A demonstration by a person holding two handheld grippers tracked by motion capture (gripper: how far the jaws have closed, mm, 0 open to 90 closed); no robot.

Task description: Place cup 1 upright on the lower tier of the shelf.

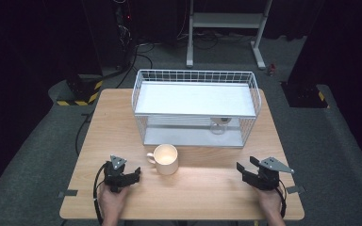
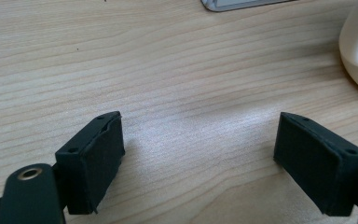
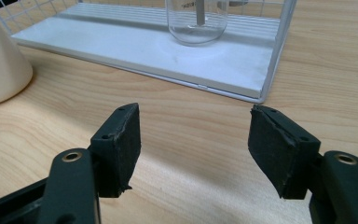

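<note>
High view: a cream mug (image 1: 165, 159) stands on the wooden worktop (image 1: 207, 188), just in front of a white wire rack (image 1: 195, 106) with a clear glass (image 1: 219, 125) on its lower shelf. Left gripper (image 1: 131, 175) rests near-left, close beside the mug, jaws apart with nothing between them. Right gripper (image 1: 246, 168) sits near-right, well apart from the mug, jaws likewise spread and empty.

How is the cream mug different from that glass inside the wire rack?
The mug is opaque cream with a handle; the glass is clear and shows no handle. The mug stands on the bare table between the grippers, while the glass stands on the lower shelf of the wire rack. Both stand upright.
</note>
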